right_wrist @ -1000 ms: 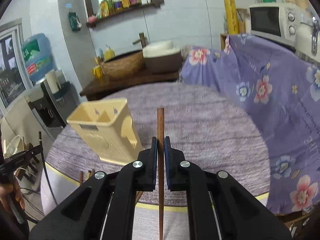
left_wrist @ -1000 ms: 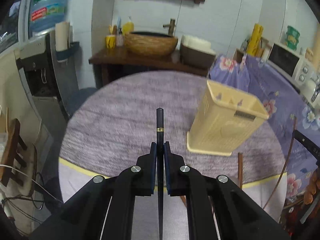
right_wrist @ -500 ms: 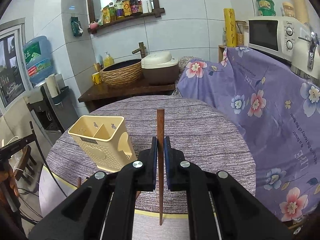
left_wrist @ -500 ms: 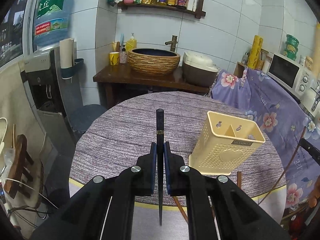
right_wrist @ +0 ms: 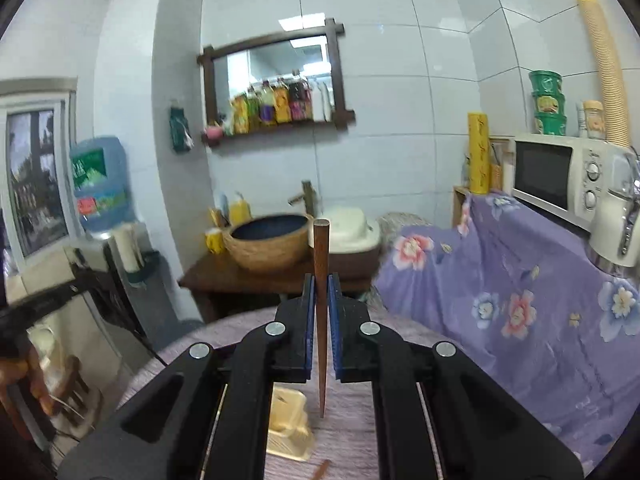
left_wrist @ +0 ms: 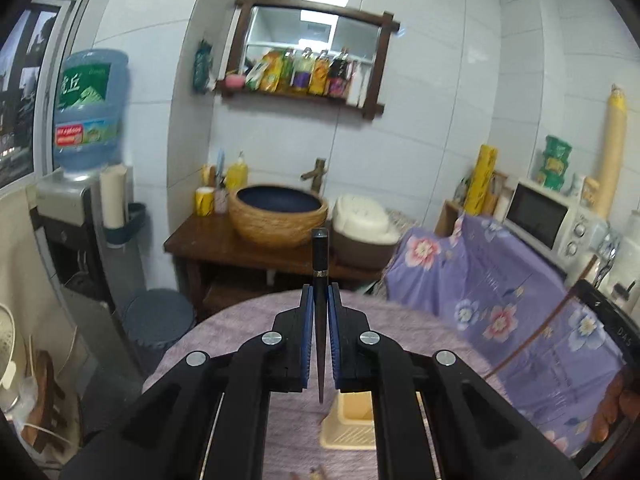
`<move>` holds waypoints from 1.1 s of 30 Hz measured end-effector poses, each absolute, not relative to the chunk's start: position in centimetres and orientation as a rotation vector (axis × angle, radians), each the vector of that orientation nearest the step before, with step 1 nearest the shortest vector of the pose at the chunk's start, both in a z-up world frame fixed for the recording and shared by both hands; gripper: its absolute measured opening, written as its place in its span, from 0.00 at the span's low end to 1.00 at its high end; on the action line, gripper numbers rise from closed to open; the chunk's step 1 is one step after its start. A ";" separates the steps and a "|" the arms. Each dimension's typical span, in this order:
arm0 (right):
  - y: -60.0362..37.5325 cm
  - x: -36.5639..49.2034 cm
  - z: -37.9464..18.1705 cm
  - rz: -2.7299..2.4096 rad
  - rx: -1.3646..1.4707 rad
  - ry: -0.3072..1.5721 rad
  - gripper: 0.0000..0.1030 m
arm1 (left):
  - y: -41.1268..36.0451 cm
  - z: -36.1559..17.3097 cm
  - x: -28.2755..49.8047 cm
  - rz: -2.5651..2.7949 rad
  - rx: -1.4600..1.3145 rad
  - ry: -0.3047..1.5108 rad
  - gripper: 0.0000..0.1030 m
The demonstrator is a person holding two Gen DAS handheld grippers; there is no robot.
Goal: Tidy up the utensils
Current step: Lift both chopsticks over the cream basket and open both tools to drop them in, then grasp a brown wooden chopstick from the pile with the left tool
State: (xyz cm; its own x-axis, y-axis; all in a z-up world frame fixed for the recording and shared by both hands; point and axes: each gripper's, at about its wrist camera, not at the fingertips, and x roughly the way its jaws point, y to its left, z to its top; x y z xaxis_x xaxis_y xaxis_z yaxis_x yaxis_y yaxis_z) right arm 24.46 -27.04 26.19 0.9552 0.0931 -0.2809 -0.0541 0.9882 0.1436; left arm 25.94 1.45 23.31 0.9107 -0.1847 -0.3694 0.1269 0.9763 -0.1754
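My left gripper (left_wrist: 320, 292) is shut on a black chopstick (left_wrist: 320, 256) with a gold band, held upright with its thin tip pointing down. My right gripper (right_wrist: 320, 282) is shut on a brown wooden chopstick (right_wrist: 321, 252), also upright, tip down. The cream plastic utensil holder (left_wrist: 352, 424) stands on the round purple-grey table (left_wrist: 248, 328), low between the left gripper's arms, and also shows in the right wrist view (right_wrist: 288, 428) below the right gripper. Both grippers are raised well above the holder. A loose brown chopstick (right_wrist: 322, 468) lies on the table near the holder.
A wooden stand (left_wrist: 224, 248) with a woven basin (left_wrist: 280, 216) is behind the table. A purple flowered cloth (left_wrist: 500, 280) covers a counter at right, with a microwave (left_wrist: 540, 216). A water dispenser (left_wrist: 76, 208) stands at left. A hand holding the other gripper shows at the left edge (right_wrist: 24, 376).
Both grippers rose and tilted up, each still holding its chopstick. The holder dropped from mid-view to the bottom of both views; the wall and mirror shelf now fill the frames.
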 end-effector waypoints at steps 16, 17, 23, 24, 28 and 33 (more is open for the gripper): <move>-23.7 29.1 16.8 0.077 0.197 0.408 0.07 | -3.7 17.5 29.4 -0.216 -0.221 0.445 0.05; -23.7 29.1 16.7 0.079 0.195 0.407 0.07 | -3.7 17.8 29.3 -0.217 -0.213 0.437 0.05; -23.8 29.5 15.5 0.109 0.202 0.437 0.07 | -2.8 18.0 28.8 -0.192 -0.170 0.428 0.05; -23.7 29.6 15.0 0.120 0.205 0.449 0.07 | -2.6 17.4 28.6 -0.192 -0.168 0.434 0.05; -23.3 30.5 12.5 0.130 0.203 0.507 0.07 | -1.6 12.8 28.7 -0.208 -0.181 0.551 0.05; -23.1 31.4 10.2 0.139 0.219 0.561 0.07 | -1.0 8.1 28.4 -0.263 -0.178 0.709 0.09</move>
